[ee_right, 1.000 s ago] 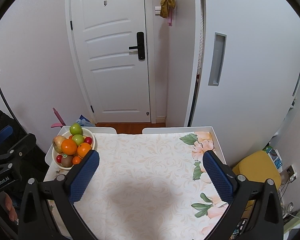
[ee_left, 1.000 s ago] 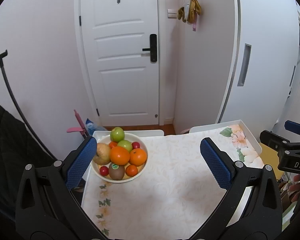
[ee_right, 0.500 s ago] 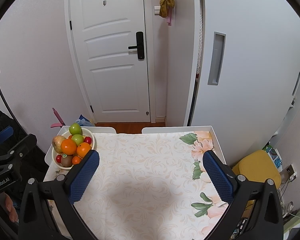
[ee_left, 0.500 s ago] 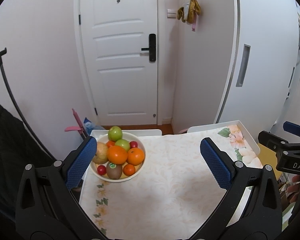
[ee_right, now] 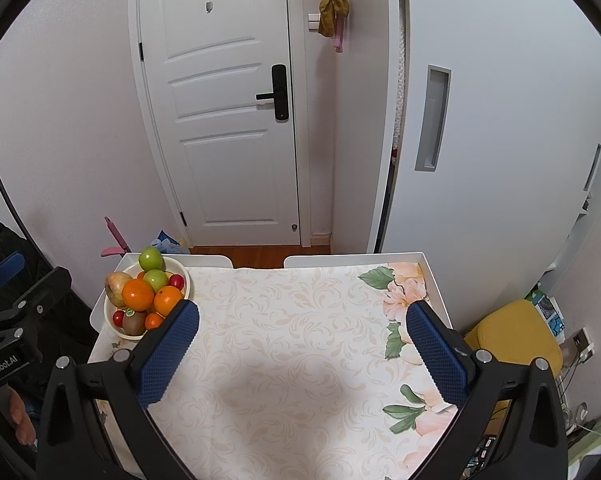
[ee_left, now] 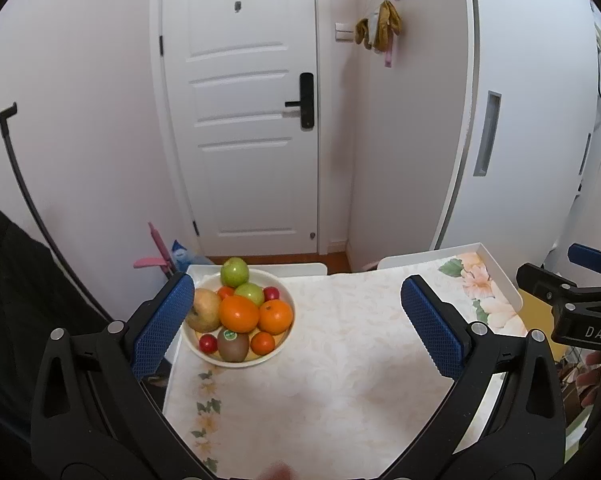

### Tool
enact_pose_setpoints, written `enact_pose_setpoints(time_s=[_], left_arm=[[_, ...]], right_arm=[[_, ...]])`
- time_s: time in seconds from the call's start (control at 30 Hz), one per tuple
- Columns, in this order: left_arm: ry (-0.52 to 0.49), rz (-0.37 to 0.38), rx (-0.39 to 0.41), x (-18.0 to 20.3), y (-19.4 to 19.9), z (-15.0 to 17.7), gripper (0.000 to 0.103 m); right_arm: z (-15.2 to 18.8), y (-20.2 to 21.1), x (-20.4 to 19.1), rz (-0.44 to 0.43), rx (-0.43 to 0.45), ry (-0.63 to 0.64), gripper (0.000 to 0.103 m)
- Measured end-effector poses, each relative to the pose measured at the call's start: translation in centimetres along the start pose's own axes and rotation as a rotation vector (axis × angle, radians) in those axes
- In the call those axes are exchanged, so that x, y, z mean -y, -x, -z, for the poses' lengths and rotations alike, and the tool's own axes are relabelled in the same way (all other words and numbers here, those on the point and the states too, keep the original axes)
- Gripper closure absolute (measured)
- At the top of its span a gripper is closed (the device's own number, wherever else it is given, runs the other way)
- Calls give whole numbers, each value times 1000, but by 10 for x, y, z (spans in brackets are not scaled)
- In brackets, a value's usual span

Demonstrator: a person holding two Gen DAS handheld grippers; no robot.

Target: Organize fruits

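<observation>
A white bowl (ee_left: 277,354) stands at the table's far left corner, also seen in the right wrist view (ee_right: 112,322). It holds two oranges (ee_left: 239,313), green apples (ee_left: 234,271), a yellowish pear (ee_left: 203,309), a kiwi (ee_left: 233,345), small red fruits and small tangerines. My left gripper (ee_left: 296,326) is open and empty, above the table just right of the bowl. My right gripper (ee_right: 302,354) is open and empty over the table's middle.
The table (ee_right: 292,320) has a raised white rim and a floral cloth. A white door (ee_right: 228,120) and a wardrobe (ee_right: 500,120) stand behind it. A yellow stool (ee_right: 512,340) sits at the right. A dark garment (ee_left: 12,300) lies at the left.
The left gripper has drifted slightly left and back, so the bowl sits a little lower and more central in its view. The right gripper has barely moved.
</observation>
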State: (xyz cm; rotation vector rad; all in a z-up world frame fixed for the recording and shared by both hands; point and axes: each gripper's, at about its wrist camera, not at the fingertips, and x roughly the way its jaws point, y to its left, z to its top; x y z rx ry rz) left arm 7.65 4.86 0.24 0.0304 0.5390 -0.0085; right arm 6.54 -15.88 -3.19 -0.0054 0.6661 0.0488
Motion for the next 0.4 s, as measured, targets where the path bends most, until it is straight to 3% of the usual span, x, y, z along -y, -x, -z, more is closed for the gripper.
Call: enact_pose_setpoints(time_s=[0.4], left_arm=[[10, -16, 32, -3, 5, 1, 0]], right_arm=[[0, 1, 0, 2, 3, -1, 0]])
